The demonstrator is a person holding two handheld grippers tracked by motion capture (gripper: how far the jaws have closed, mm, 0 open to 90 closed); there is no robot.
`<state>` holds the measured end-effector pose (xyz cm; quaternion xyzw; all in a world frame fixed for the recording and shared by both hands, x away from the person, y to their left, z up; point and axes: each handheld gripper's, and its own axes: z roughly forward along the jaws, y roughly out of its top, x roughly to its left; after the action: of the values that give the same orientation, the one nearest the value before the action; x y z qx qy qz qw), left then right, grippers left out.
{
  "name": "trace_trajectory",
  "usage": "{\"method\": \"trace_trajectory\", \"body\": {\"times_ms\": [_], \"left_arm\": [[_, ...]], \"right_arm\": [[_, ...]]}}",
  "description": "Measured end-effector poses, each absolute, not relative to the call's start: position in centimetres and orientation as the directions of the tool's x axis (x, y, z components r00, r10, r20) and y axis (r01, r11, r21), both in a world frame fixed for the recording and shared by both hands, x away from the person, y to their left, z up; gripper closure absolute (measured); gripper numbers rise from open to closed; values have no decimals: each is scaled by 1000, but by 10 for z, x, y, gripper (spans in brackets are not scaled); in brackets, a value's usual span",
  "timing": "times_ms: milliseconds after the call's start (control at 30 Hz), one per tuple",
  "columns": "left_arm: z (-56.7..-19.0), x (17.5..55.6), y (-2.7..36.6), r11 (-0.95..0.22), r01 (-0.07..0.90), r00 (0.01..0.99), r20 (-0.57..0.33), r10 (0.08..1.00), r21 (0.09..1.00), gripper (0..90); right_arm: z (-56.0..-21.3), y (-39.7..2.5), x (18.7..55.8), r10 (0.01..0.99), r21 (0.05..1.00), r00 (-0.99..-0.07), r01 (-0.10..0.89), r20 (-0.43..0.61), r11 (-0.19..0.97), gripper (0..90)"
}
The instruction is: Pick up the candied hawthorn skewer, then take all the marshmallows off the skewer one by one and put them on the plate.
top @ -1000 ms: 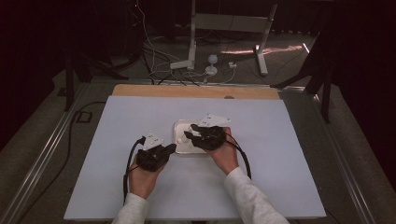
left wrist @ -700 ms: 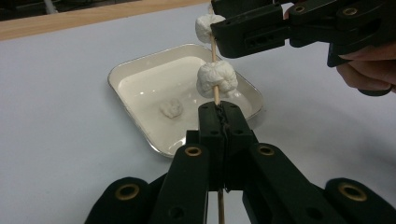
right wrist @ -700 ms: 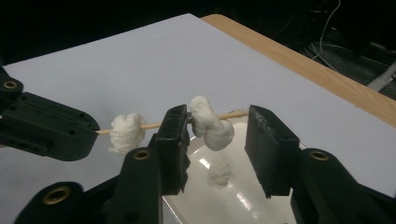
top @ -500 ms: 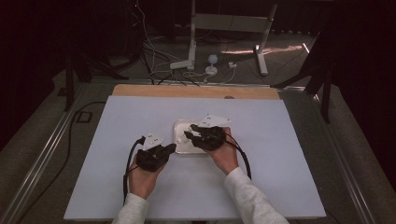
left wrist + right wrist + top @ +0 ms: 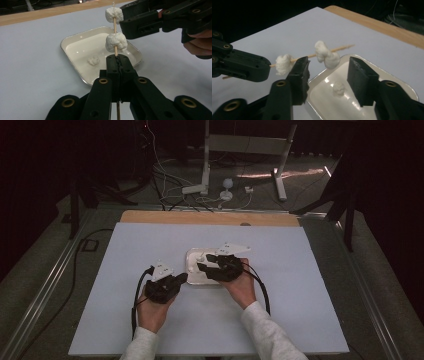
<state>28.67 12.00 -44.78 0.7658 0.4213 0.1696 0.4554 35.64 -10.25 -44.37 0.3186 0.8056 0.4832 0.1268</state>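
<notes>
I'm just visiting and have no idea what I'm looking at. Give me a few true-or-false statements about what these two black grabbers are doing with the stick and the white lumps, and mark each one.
1. The left gripper is clamped on a thin wooden skewer. True.
2. Three marshmallows are threaded on the skewer. False: two are on it, the upper marshmallow and the lower marshmallow.
3. One loose marshmallow lies in the white tray. True.
4. The right gripper is shut tight on a marshmallow. False: its jaws stand apart, and nothing is pinched between them.
5. The tray sits on bare wood. False: it rests on the pale sheet that covers the table.
</notes>
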Motion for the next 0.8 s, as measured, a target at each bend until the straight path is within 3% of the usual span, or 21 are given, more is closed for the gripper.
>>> {"method": "trace_trajectory", "body": {"times_ms": [167, 533, 800], "left_arm": [[-448, 287, 123, -217, 482, 580, -123, 805, 849, 900], [-449, 284, 122, -212, 413, 627, -108, 771, 886, 899], [-457, 288, 117, -267, 430, 662, -100, 743, 862, 897]], "right_arm": [[-443, -107, 357, 616, 851, -766, 437, 184, 291, 491], [-443, -112, 362, 507, 821, -779, 529, 368, 216, 609], [-440, -114, 364, 480, 821, -766, 552, 428, 148, 627]]}}
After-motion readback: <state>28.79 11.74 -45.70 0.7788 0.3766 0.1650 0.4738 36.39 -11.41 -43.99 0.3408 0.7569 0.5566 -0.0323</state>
